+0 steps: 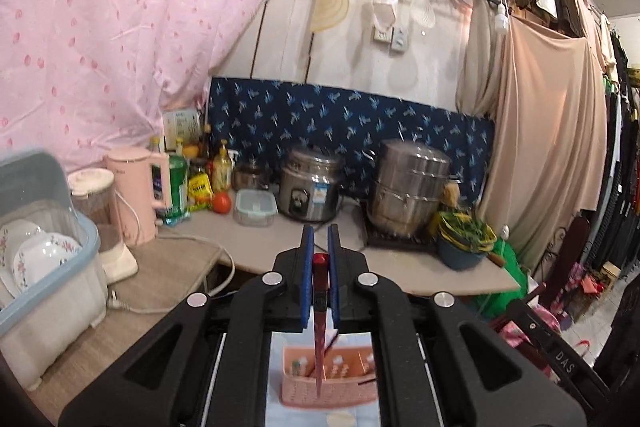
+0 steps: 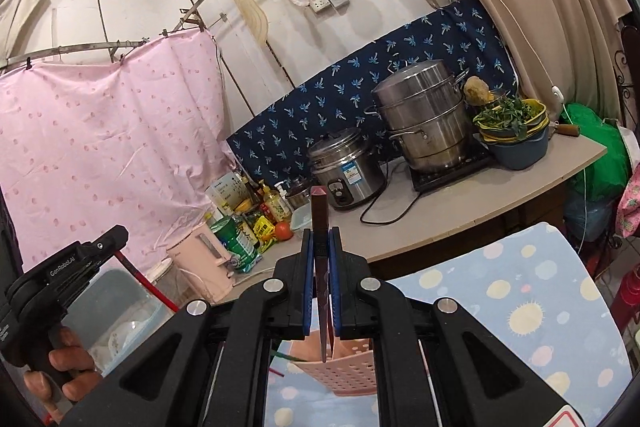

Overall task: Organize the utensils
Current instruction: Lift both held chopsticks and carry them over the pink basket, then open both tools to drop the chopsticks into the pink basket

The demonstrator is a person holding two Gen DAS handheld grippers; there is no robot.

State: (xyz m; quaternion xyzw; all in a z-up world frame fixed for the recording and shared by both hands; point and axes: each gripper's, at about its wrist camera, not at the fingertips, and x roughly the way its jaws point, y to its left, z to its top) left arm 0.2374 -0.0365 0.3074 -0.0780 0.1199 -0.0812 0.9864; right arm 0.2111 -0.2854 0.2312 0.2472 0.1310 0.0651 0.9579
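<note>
In the left wrist view, the left gripper (image 1: 320, 255) has its blue pads pinched onto a dark red chopstick (image 1: 320, 307), which hangs nearly upright, square red top just above the pads and thin tip pointing down at the pink perforated utensil basket (image 1: 328, 375) on the pale blue cloth below. The step in hand looks like dropping the stick into that basket, so the sound way is to keep it plumb, bring the tip over one compartment and loosen the pinch only once the tip is inside the rim. Far behind, the counter carries a rice cooker (image 1: 310, 189) and a steel steamer pot (image 1: 412, 185). The gripper body covers most of the basket, so which compartment lies under the tip cannot be told, and what stands in the basket is too blurred to name. In the right wrist view, the right gripper (image 2: 321, 259) is likewise clamped on a second dark chopstick (image 2: 320, 227), more of it standing above the pads, its tip hanging near the basket's (image 2: 340, 375) near wall; it should be centred over the opening before release, not over the rim. At far left the left gripper (image 2: 64, 287) shows in a hand (image 2: 64, 367) with a red stick slanting below it; its pads are out of sight here. The basket's inside is hidden, and a green-tipped stick beside it is cut off.
</note>
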